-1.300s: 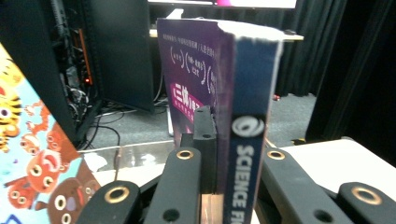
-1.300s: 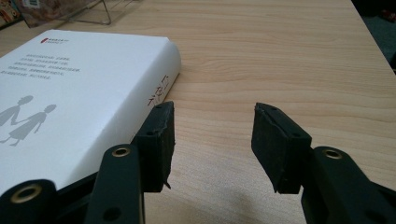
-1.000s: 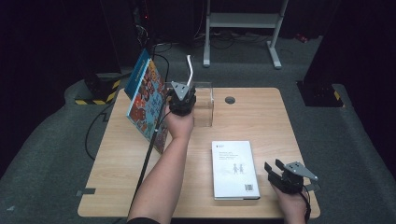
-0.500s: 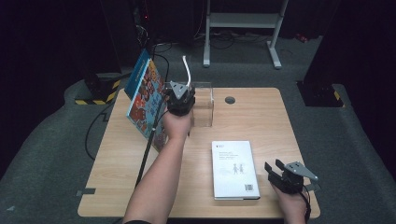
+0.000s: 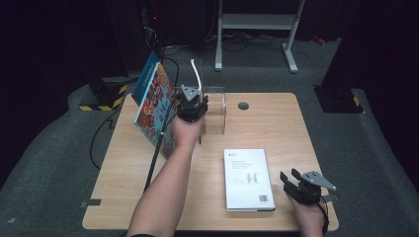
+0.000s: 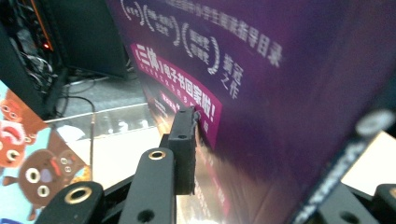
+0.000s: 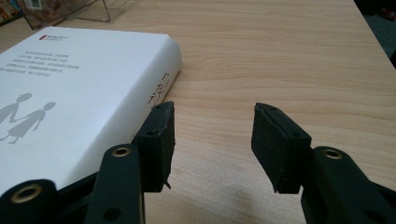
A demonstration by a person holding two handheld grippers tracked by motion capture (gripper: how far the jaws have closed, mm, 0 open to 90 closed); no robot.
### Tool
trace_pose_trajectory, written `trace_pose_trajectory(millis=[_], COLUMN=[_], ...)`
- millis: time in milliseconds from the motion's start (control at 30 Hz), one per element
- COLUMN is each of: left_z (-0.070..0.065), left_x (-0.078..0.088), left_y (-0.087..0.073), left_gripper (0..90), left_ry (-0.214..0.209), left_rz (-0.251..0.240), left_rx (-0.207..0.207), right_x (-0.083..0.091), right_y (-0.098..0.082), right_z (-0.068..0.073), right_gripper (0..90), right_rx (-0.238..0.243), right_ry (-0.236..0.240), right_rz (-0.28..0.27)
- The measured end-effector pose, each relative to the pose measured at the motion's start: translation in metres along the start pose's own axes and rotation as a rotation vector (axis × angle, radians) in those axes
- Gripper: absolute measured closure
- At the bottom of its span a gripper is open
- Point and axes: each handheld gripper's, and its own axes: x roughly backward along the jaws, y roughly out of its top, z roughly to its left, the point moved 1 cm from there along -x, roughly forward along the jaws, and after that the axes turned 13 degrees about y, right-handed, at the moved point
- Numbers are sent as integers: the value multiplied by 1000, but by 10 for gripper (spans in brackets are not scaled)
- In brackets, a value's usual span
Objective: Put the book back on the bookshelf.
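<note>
**Desk:** What is seen nearest the camera?

**Caption:** A white hardback book with two small grey figures on its cover (image 5: 248, 177) is laid flat on the pale wooden surface (image 5: 276, 118). The right gripper (image 5: 289, 175) is held low just beside the book's right edge. Its jaws are parted and nothing is held between them.

**Desk:** And farther back?

**Caption:** The left gripper (image 5: 191, 104) is held at the clear plastic box (image 5: 217, 116) in the middle of the surface. A purple glossy book printed with white and pink characters (image 6: 280, 93) is stood between its jaws, at the box. The jaws have just been opening, and the grip appears to have been let go. A large, brightly illustrated cartoon picture book (image 5: 154, 106) is propped at a slant to the left, beyond the hand.

**Desk:** Which step is judged to be in hand?

**Caption:** The purple book is being released upright at the box, so its placing is taken as nearly done.

**Desk:** What is called for next?

**Caption:** The left jaws should be drawn straight back so the book is not tipped. The white book is then likely to be gripped by its spine edge.
</note>
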Motion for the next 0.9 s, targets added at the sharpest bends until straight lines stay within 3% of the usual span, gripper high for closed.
trace_pose_trajectory(millis=[367,900], left_z=[10,32], left_x=[7,15], left_y=[7,11], left_gripper=[656,662], left_ry=[38,79], left_rz=[-14,2], left_rx=[-25,-12], right_x=[-3,-4], right_y=[-1,-1], right_z=[3,5], right_gripper=[495,495], right_rx=[10,12], right_ry=[10,12], right_rz=[10,14])
